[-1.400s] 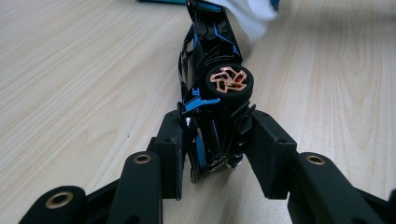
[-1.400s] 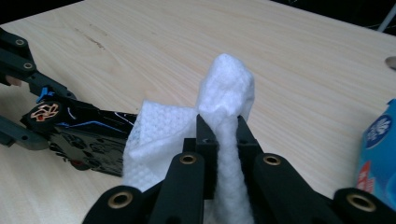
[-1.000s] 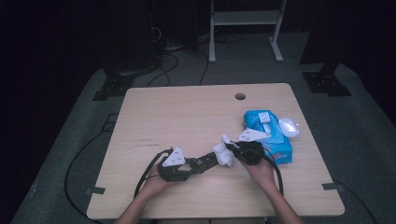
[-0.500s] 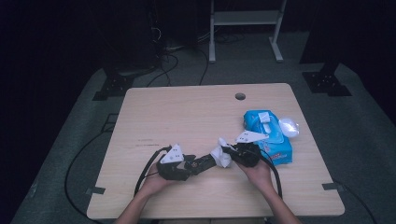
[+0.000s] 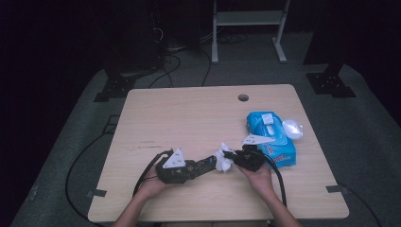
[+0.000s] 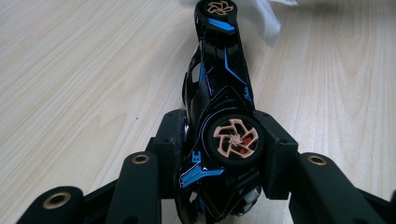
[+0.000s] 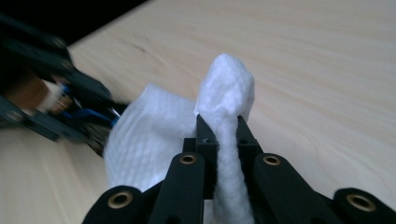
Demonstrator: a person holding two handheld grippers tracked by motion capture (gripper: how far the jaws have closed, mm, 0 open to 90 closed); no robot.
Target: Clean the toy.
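1. A black toy car (image 6: 219, 107) is clamped on its side between the jaws of the left gripper (image 5: 204, 165), which have just been closing on it.
2. A white wipe (image 7: 224, 107) is pinched tight by the right gripper (image 5: 230, 158) and is laid against the car's far end.
3. Both are held near the table's (image 5: 189, 113) front edge; bare wood is left behind them, and a blue wipe pack (image 5: 270, 137) lies just to the right.
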